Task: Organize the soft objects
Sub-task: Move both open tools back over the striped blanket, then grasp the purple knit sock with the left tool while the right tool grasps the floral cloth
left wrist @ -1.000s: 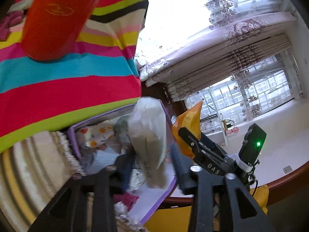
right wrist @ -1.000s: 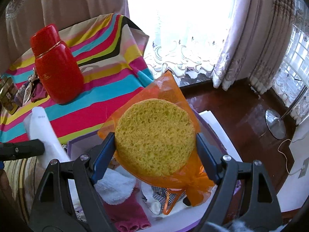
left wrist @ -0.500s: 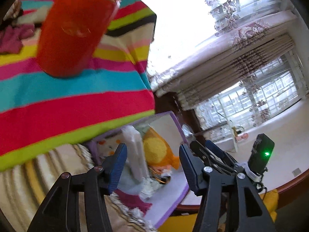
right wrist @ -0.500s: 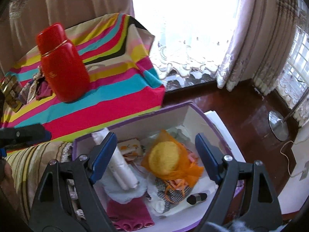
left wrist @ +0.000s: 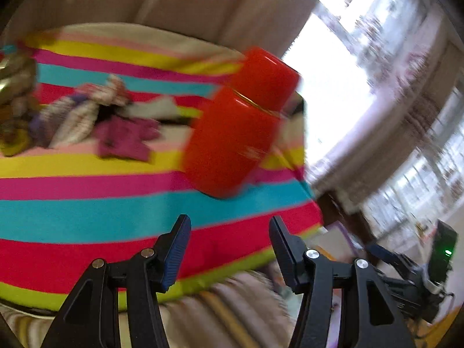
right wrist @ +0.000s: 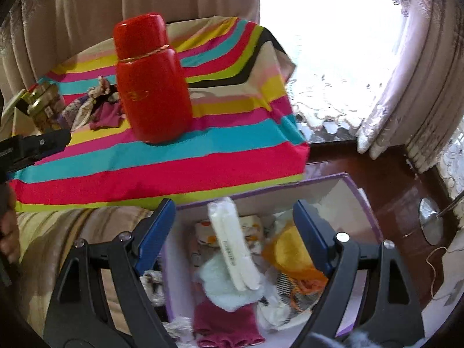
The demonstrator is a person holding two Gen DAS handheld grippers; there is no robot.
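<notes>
Striped cloth covers the table (right wrist: 232, 156) ahead of both tools; the left hand-held gripper (left wrist: 229, 243) has just been opening, its jaws now apart with nothing between them, and faces the soft clothes (left wrist: 95, 121) left beyond it, beside a red flask (left wrist: 232, 136). The right hand-held gripper (right wrist: 235, 232) hangs apart and empty above the purple box (right wrist: 359, 197), where a bagged sponge (right wrist: 290, 249) and a white packet (right wrist: 232, 246) lie below it; one drop looks finished, so next comes reaching forward for the clothes without bumping the flask.

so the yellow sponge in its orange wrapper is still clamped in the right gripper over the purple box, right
Not quite. The right wrist view shows the right gripper open and empty over the purple box. The yellow sponge in its orange wrapper now lies inside the box, beside the white packet.
</notes>
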